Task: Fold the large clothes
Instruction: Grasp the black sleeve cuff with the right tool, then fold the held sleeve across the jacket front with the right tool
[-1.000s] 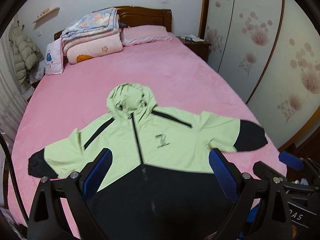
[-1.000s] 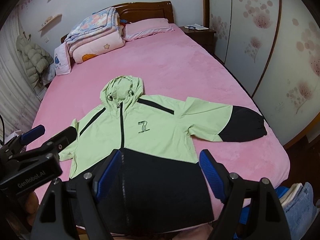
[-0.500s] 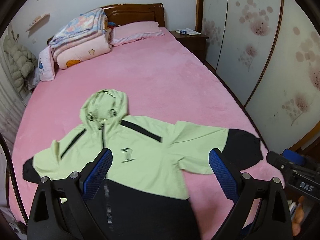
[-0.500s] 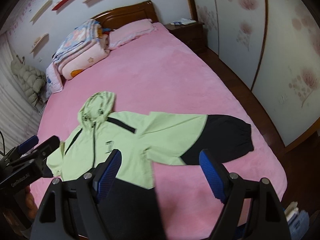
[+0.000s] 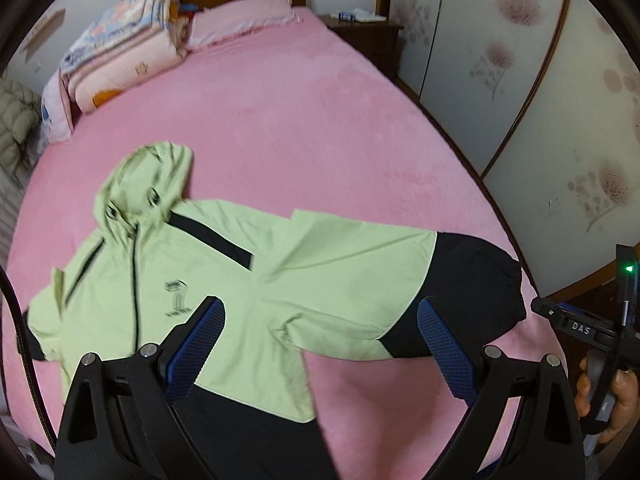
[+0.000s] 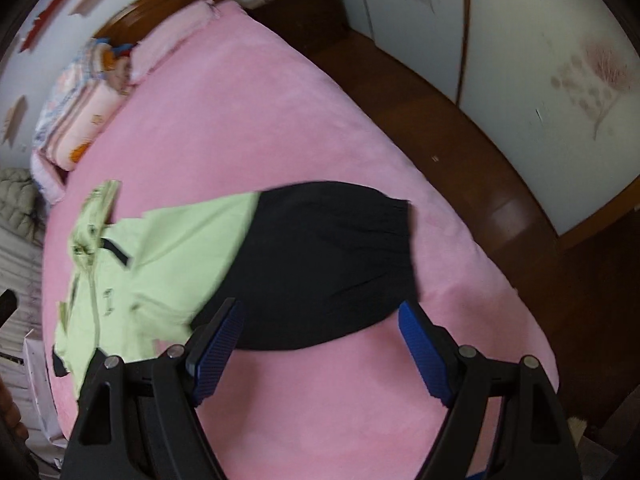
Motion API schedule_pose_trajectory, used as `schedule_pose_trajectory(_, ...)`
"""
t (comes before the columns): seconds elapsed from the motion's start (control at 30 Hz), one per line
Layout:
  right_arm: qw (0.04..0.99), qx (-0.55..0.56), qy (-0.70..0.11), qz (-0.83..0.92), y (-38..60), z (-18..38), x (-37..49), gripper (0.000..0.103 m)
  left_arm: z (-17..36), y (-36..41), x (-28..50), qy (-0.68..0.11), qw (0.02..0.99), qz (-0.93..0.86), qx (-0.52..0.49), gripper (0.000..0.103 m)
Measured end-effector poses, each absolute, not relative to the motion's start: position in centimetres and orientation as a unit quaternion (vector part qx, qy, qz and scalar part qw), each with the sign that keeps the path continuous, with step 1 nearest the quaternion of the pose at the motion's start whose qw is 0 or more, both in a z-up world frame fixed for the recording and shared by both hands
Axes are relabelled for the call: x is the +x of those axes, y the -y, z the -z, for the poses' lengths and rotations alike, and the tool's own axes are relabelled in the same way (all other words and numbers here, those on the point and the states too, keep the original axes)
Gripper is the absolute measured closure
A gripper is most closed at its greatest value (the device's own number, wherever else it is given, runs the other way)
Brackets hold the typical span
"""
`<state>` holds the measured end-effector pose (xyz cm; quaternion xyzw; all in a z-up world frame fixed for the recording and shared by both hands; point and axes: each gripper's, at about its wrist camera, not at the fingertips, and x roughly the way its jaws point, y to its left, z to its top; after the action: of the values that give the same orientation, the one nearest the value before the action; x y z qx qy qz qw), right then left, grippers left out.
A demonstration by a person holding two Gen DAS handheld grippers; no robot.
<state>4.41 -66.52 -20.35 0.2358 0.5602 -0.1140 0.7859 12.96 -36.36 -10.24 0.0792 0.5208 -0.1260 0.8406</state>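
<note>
A light green and black hooded jacket (image 5: 224, 272) lies spread flat, front up, on the pink bed (image 5: 304, 128). Its right sleeve ends in a black cuff (image 5: 476, 284) near the bed's right edge. My left gripper (image 5: 320, 332) is open and empty above the sleeve and the jacket's side. My right gripper (image 6: 320, 332) is open and empty just above the near edge of the black cuff (image 6: 332, 260); the green body (image 6: 160, 264) lies to its left. The right gripper's body also shows at the right edge of the left wrist view (image 5: 600, 332).
Folded quilts (image 5: 120, 44) and a pink pillow (image 5: 240, 16) lie at the headboard. A wooden nightstand (image 5: 364, 32) stands at the far right. Wardrobe doors (image 5: 540, 92) and dark wood floor (image 6: 460, 128) run along the bed's right side. A puffy coat (image 5: 16, 128) hangs at left.
Both grippers have swung right toward the jacket's right sleeve. The right gripper moved in close over the black cuff. The jacket has not moved.
</note>
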Motion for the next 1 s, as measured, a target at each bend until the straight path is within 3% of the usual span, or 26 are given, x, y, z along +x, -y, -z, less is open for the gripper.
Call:
schedule_pose_trajectory(0.23, 0.754, 0.288, -0.578, 0.119, 71.3, 26.0, 5.5, 0.022, 14.7, 39.7, 13.4, -0.550, 0.820, 0.129, 0.092, 0.007)
schedule_pose_trajectory(0.4, 0.740, 0.303, -0.594, 0.090, 71.9, 28.8, 6.5, 0.035, 15.6, 39.9, 13.2, -0.560, 0.814, 0.122, 0.095, 0.007)
schedule_pose_trajectory(0.63, 0.726, 0.311, -0.607, 0.091, 71.6, 32.0, 7.2, 0.038, 15.7, 38.7, 13.3, -0.566, 0.813, 0.098, 0.090, 0.007)
schedule_pose_trajectory(0.67, 0.726, 0.315, -0.605, 0.092, 71.6, 32.1, 7.2, 0.040, 15.8, 38.5, 13.3, -0.566, 0.814, 0.094, 0.090, 0.007)
schedule_pose_trajectory(0.77, 0.729, 0.310, -0.601, 0.104, 71.9, 31.8, 6.7, 0.071, 15.9, 38.0, 13.3, -0.565, 0.816, 0.080, 0.092, 0.007)
schedule_pose_trajectory(0.87, 0.735, 0.351, -0.574, 0.085, 73.1, 30.8, 5.7, 0.092, 16.1, 37.4, 13.3, -0.562, 0.819, 0.065, 0.094, 0.007)
schedule_pose_trajectory(1.0, 0.751, 0.353, -0.553, 0.069, 72.7, 28.4, 5.1, 0.096, 16.1, 36.7, 13.5, -0.560, 0.821, 0.052, 0.098, 0.007)
